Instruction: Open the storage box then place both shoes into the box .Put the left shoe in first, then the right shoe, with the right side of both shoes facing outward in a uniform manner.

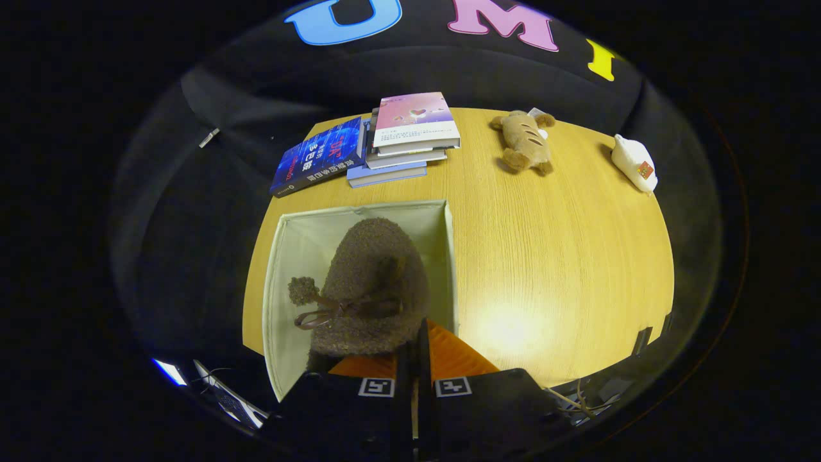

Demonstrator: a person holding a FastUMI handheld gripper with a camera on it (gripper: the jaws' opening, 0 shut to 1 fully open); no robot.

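- At the bottom centre of the frame the tongs (414, 369) point forward and down over the storage box (282, 256), their two fingers drawn almost together with only a thin slit between them.
- Whether the fingers actually pinch the fuzzy brown shoe (375, 289) I cannot tell; its heel end sits right at their tips.
- That shoe is woolly and rounded, with a pompom and a ribbon bow on its side, and hangs inside the open box.
- Square, pale fabric walls form the box, which stands on the wood-grain table (551, 256).
- Upper centre lies a stack of books (397, 138); to its right a brown plush toy (526, 141) and a white plush toy (634, 162).
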